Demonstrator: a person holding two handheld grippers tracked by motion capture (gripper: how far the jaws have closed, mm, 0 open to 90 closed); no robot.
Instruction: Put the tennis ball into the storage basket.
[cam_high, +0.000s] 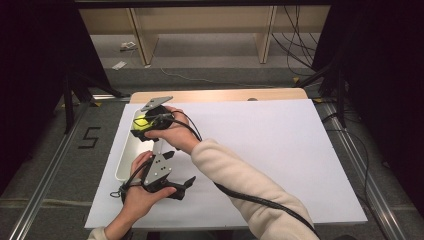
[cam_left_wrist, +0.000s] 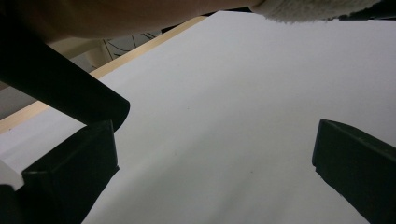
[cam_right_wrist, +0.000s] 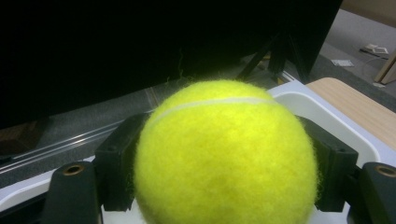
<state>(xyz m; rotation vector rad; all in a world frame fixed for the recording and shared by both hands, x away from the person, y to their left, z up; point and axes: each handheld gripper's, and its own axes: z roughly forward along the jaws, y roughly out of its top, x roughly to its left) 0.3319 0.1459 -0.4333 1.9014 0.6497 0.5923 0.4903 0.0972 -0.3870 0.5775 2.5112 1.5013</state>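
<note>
The tennis ball (cam_right_wrist: 224, 154) sits clamped between the right gripper's (cam_high: 145, 125) jaws, above the white tray (cam_high: 125, 157) at the table's left edge. It should be lowered straight down, clear of the rim. The left gripper (cam_high: 172, 187) hovers spread wide and empty over the open white table (cam_high: 270, 150).

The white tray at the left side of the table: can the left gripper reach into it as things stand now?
Probably not straight away. The right gripper holds the tennis ball over the white tray, and that forearm crosses above the left gripper, whose open jaws point away from the tray.
</note>
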